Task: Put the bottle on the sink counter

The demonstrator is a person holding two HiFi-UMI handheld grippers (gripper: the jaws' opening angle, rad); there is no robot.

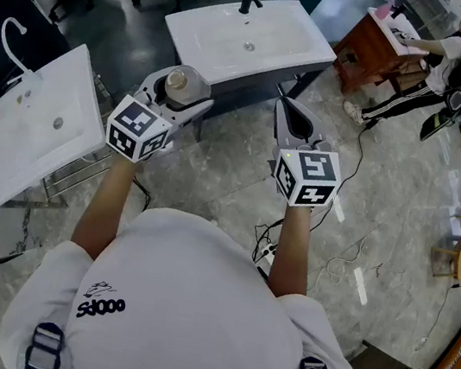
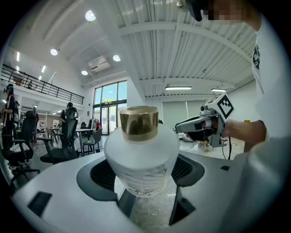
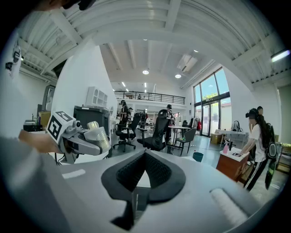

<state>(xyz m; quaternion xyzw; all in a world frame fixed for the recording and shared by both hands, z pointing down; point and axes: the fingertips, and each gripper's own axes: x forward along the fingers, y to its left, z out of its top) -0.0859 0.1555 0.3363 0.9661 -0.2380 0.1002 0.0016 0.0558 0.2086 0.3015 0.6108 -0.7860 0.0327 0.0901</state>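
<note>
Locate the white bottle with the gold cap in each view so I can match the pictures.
Head view: white bottle with the gold cap upper left of centre, in the left gripper.
Left gripper view: bottle at centre, clamped.
Right gripper view: bottle at left, small.
Shared landmark: the shut right gripper, in all three.

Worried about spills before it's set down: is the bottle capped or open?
Capped. A gold cap sits squarely on the neck of the white bottle, which is held between the left gripper's jaws.
</note>
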